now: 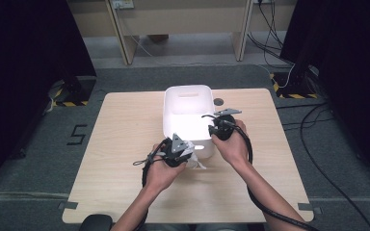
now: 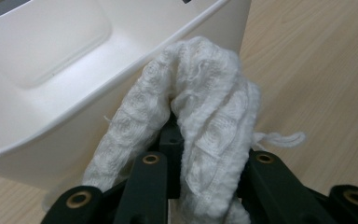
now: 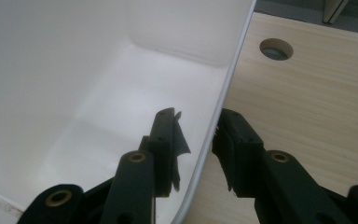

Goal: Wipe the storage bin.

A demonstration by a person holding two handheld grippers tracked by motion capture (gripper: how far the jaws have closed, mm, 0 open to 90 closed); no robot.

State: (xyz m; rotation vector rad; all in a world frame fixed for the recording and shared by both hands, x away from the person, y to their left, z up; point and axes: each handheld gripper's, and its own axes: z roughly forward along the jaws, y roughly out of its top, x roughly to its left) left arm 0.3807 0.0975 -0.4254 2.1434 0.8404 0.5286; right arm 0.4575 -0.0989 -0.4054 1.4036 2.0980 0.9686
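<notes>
Left claw (image 2: 205, 172) grips white cloth (image 2: 205, 107); right claw (image 3: 196, 149) apparently pinches bin (image 3: 74, 70) wall.

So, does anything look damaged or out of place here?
One oddity: the right gripper straddles the white plastic bin's wall, and its pads look torn and peeling. The white knitted cloth in the left gripper looks intact.

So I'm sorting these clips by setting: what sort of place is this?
Probably a lab or recording room, not a home. A plain wooden table stands on grey carpet, with yellow-and-black hazard tape around stand bases, loose cables across the floor, and dark screens on both sides.
</notes>
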